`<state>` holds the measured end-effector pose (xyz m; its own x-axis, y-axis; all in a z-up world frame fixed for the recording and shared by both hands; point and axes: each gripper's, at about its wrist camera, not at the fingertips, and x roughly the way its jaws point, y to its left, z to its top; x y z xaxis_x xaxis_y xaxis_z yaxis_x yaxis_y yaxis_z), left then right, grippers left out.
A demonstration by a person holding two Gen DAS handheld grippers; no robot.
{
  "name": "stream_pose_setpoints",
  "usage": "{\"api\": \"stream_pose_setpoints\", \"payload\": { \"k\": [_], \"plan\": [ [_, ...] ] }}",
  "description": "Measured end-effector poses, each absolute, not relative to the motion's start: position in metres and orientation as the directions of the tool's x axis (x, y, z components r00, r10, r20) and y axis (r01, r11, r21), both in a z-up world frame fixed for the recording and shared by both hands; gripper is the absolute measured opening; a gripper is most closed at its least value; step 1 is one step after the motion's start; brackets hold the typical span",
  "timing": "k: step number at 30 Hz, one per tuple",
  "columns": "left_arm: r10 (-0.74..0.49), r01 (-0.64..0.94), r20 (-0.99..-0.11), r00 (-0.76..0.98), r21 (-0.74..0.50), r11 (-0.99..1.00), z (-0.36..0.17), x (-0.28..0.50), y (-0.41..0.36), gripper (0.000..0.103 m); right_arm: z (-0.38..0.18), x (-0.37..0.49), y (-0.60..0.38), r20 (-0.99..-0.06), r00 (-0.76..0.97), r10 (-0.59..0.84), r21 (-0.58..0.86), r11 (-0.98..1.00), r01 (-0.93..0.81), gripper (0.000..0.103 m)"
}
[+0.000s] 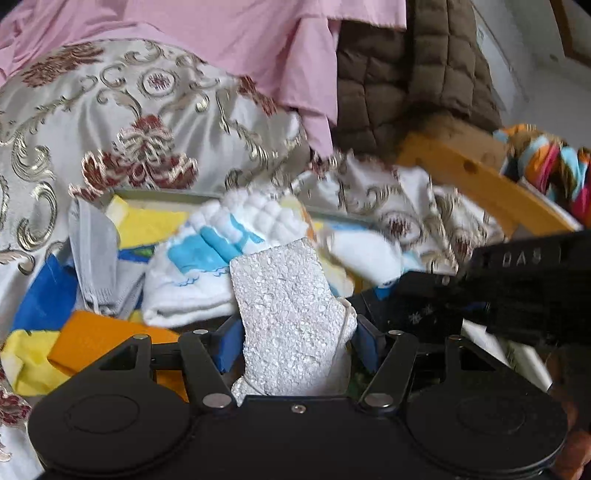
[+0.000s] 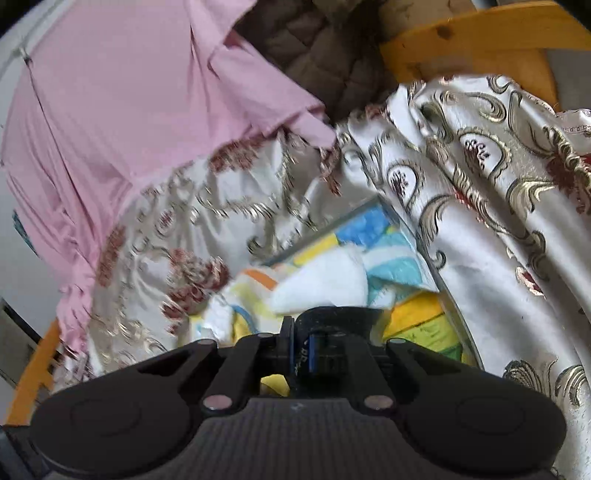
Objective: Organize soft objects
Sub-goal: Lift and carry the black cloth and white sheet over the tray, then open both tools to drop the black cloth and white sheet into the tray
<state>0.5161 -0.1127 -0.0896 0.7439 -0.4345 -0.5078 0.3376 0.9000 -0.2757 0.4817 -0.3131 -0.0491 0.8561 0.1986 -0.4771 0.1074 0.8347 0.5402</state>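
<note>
Left gripper [image 1: 295, 332]: clenched on a white textured sock [image 1: 291, 314] standing between its blue pads [image 1: 231, 347]. Right gripper [image 2: 319, 354]: jaws drawn together, nothing visible between them. Beyond: a bin [image 2: 439, 273] of white-and-blue socks [image 1: 192, 273] and coloured cloths. Around: gold-patterned satin fabric [image 1: 110, 129]; far, pink cloth [image 1: 236, 33] and brown quilted jacket [image 1: 406, 81].

The lower end of the white pebbly-textured sock [image 1: 291, 317] disappears behind the left gripper's black body. The grey-rimmed box [image 1: 166, 194] full of bright folded cloths is largely hidden under embroidered satin fabric [image 1: 110, 122]. The multicoloured striped cloth [image 1: 554, 170] runs off the right edge. Motion blur smears the small white towel [image 2: 321, 280].
</note>
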Motion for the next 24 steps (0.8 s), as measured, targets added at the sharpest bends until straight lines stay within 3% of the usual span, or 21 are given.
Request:
{"api": "stream_pose_setpoints", "payload": {
  "k": [9,17,24],
  "plan": [
    [-0.436,0.344,-0.523,0.733,-0.268,0.900,-0.097,0.516,-0.111,0.064,-0.056,0.473,-0.309,-0.531,0.831,0.163,0.487,0.862,0.142,0.016],
    [-0.438,0.357,-0.516,0.737,-0.253,0.899,-0.104,0.519,-0.112,0.066,-0.056,0.455,-0.315,-0.533,0.833,0.148,0.470,0.870,0.146,0.043],
    [-0.465,0.353,-0.492,0.736,-0.307,0.884,-0.103,0.524,-0.106,0.069,-0.055,0.446,-0.318,-0.505,0.849,0.159,0.488,0.863,0.129,0.045]
  ]
}}
